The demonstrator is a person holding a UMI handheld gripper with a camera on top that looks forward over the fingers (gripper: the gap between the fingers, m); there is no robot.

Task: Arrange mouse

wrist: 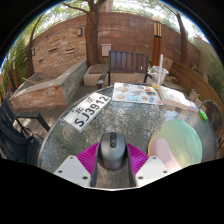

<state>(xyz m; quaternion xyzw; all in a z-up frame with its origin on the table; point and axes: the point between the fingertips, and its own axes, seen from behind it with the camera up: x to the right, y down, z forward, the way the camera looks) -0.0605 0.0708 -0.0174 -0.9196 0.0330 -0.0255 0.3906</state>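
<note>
Sitting between the gripper (112, 170) fingers, whose pink pads (92, 158) press its two sides, the mouse (112, 152) lies just short of the number plate (87, 113); light, rigid and smooth-shelled, it probably grips best at mid-body flanks.

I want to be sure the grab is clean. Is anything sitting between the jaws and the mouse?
Nothing visible. The mouse already sits between the gripper jaws, pink pads beside its flanks. The license plate and pale green plate lie beyond and aside, clear of it.
</note>
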